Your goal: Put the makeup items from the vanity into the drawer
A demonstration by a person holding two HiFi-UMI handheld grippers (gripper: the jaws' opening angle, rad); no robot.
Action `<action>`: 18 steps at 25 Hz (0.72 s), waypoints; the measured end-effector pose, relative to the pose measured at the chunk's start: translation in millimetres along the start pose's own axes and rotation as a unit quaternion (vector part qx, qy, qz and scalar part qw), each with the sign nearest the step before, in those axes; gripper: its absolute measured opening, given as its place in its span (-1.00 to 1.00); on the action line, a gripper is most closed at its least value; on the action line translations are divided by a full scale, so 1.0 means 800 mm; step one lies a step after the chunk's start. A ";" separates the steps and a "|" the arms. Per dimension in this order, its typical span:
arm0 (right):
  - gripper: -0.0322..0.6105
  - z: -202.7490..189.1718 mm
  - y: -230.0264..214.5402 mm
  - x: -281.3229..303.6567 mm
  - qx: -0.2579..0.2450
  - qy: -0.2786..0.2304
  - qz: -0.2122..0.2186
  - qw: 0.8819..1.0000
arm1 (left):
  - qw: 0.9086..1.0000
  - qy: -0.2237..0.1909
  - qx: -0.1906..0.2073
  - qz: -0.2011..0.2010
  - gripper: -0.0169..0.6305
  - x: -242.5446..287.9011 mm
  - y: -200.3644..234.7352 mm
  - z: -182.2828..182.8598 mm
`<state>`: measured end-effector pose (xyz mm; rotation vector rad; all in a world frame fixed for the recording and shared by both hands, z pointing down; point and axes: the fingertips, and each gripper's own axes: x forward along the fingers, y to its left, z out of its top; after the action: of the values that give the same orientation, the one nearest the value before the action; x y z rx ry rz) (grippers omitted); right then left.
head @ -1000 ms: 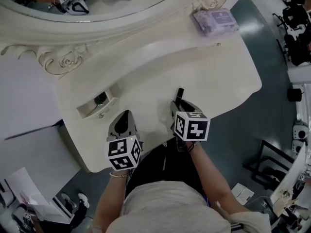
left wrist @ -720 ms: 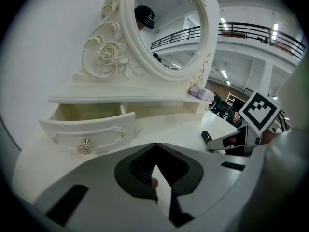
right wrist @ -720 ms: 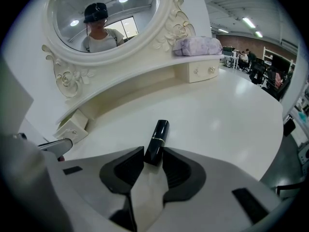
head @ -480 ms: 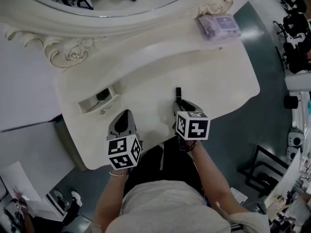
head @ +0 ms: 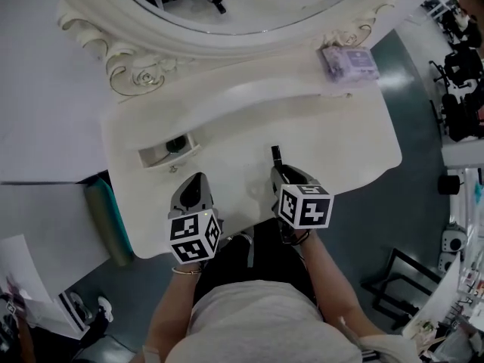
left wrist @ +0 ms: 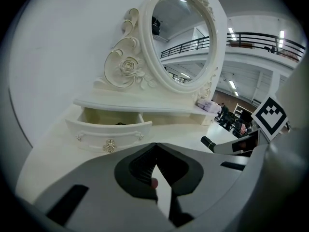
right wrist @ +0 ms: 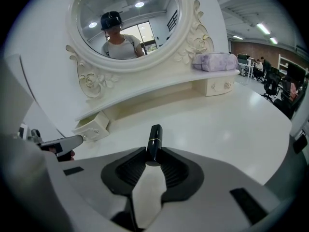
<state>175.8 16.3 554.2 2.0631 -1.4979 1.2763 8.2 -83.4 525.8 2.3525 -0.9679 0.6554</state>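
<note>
A black lipstick (right wrist: 154, 141) with a gold band lies on the white vanity top (head: 340, 142). Its near end sits between the tips of my right gripper (right wrist: 153, 154), whose jaws are closing and touch it on both sides. In the head view the lipstick (head: 276, 156) pokes out ahead of that gripper (head: 278, 171). My left gripper (left wrist: 154, 164) is shut and empty, hovering near the front edge, just short of the small open drawer (left wrist: 108, 132). The drawer (head: 168, 148) holds a dark item (head: 176, 143).
A lilac pouch (head: 349, 60) rests on the raised shelf at the right, above a small shut drawer (right wrist: 217, 86). The oval mirror (head: 242, 6) with its carved frame stands behind. A person's torso is close to the vanity's front edge.
The head view has swung, so the vanity sits lower and further right in it. Both grippers stay almost where they were, with the lipstick at the right jaw tips.
</note>
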 end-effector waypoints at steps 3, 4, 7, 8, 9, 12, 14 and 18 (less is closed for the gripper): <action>-0.57 0.000 0.009 -0.007 -0.011 -0.002 0.007 1.000 | 1.000 -0.006 -0.012 0.007 -0.92 -0.010 0.007 -0.004; -0.57 0.000 0.013 -0.009 -0.014 -0.003 0.010 1.000 | 1.000 -0.008 -0.015 0.010 -0.92 -0.014 0.009 -0.004; -0.57 0.005 0.025 -0.014 -0.027 -0.004 0.020 0.999 | 0.999 -0.016 -0.026 0.018 -0.92 -0.023 0.016 -0.005; -0.57 0.007 0.029 -0.016 -0.031 -0.004 0.024 0.999 | 0.999 -0.019 -0.030 0.021 -0.92 -0.026 0.018 -0.005; -0.57 0.009 0.034 -0.018 -0.036 -0.005 0.029 0.999 | 0.999 -0.022 -0.035 0.025 -0.92 -0.030 0.021 -0.006; -0.57 0.018 0.052 -0.020 -0.058 -0.005 0.050 0.997 | 0.997 -0.036 -0.049 0.043 -0.92 -0.040 0.031 -0.006; -0.57 0.025 0.068 -0.016 -0.076 -0.004 0.070 0.995 | 0.995 -0.049 -0.060 0.061 -0.92 -0.046 0.041 -0.003; -0.57 0.035 0.103 -0.011 -0.117 0.001 0.105 0.988 | 0.989 -0.069 -0.089 0.095 -0.92 -0.065 0.061 -0.001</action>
<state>117.0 -31.0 510.4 1.7942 -1.8089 1.1079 -61.0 -87.4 508.6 2.1885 -1.2691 0.4592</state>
